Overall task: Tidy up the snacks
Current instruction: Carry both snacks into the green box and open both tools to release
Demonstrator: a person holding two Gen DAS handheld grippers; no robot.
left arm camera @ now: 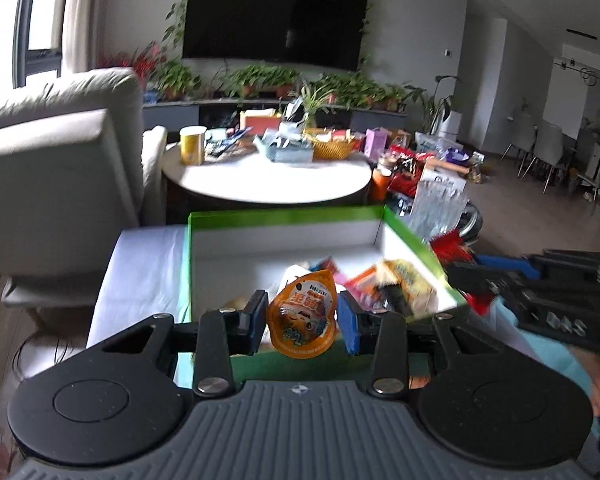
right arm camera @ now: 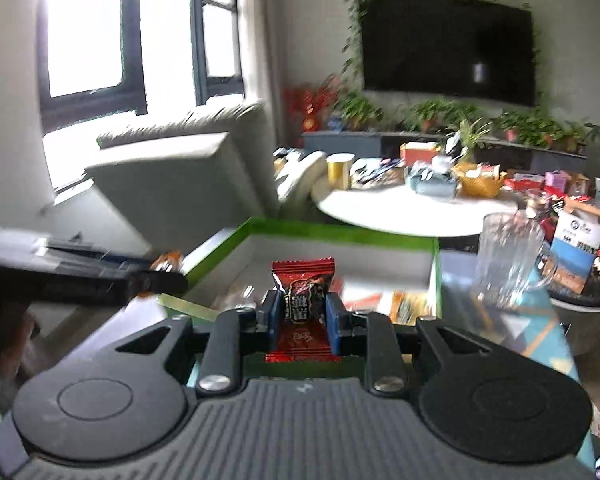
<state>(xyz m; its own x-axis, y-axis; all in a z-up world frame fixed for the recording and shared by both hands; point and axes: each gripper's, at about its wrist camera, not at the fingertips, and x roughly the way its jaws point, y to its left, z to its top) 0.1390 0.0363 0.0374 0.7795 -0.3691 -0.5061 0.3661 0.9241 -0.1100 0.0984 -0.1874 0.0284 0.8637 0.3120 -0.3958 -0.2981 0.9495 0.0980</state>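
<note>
My left gripper is shut on an orange snack pouch, held upright above the near edge of a green-rimmed box. Several loose snack packets lie inside that box. My right gripper is shut on a red wrapped candy, also lifted over the green-rimmed box. The right gripper's black body shows at the right edge of the left wrist view, with red wrapper at its tip. The left gripper's black body crosses the left of the right wrist view, with the orange pouch at its tip.
A clear glass mug stands just right of the box. Behind lies a round white table with a yellow cup, a basket and many packets. A grey armchair sits to the left. More snack bags pile up on the right.
</note>
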